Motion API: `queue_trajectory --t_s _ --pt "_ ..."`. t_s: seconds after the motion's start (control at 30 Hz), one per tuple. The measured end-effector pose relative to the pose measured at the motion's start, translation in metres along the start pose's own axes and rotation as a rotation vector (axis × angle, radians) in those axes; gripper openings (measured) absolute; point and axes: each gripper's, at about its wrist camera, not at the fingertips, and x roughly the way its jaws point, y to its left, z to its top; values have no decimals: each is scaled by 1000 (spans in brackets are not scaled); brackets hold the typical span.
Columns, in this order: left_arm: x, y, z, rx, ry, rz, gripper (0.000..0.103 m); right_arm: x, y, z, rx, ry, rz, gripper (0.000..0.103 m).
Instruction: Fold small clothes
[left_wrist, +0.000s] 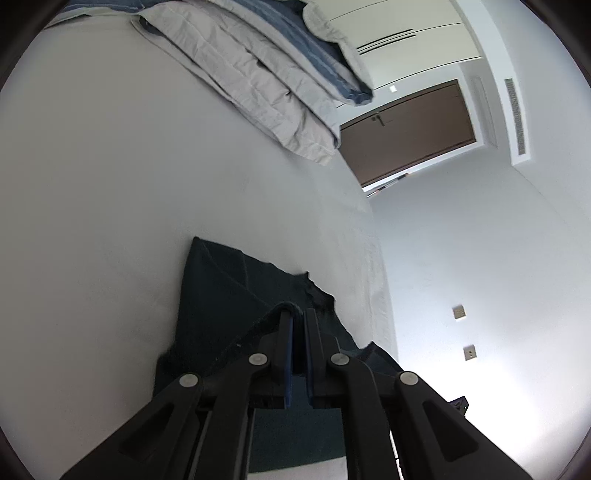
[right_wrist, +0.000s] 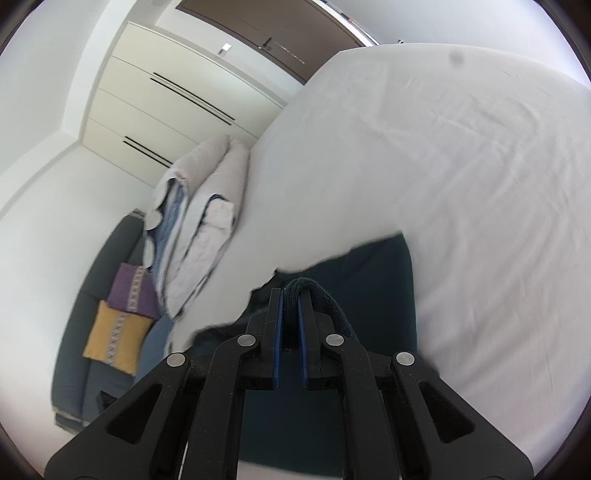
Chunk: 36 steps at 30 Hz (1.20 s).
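Observation:
A dark navy garment (left_wrist: 221, 295) lies on the white bed sheet (left_wrist: 110, 184), partly lifted. My left gripper (left_wrist: 298, 314) is shut on a hem edge of the garment, which drapes over its left finger. In the right wrist view the same garment (right_wrist: 376, 288) hangs below the fingers over the sheet (right_wrist: 443, 147). My right gripper (right_wrist: 291, 295) is shut on a thick rolled edge of the garment that bulges between the blue pads. Both grippers hold the cloth a little above the bed.
A folded grey and blue quilt (left_wrist: 258, 74) lies at the far side of the bed; it also shows in the right wrist view (right_wrist: 199, 206). A grey sofa with purple (right_wrist: 133, 291) and yellow (right_wrist: 114, 336) cushions stands beside the bed. A brown door (left_wrist: 406, 129) and white wardrobe (right_wrist: 166, 92) lie beyond.

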Motion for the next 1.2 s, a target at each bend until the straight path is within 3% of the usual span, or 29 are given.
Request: queue_trajectory --t_s 0.17,0.43,0.5,0.57,0.67,0.83,1.03,1.2 --pt "49 16 36 -12 7 68 6 62 -16 31 33 0 -64 6" --pt "119 38 68 4 50 187 8 126 -47 56 62 -22 -196 7" --pt "137 44 67 11 79 235 22 138 -57 60 66 -20 -240 10" --pt "142 46 67 2 79 233 43 143 -63 62 67 -24 -268 11" --pt "127 34 66 20 30 225 62 140 -65 59 40 -39 -288 25" --pt "92 4 39 172 -27 251 65 123 -39 39 -112 -24 -309 27" --pt "66 -3 -27 299 0 298 65 114 -4 -5 -287 37 -342 27" --pt "61 -4 -77 387 41 314 65 98 27 -69 -397 107 -249 27"
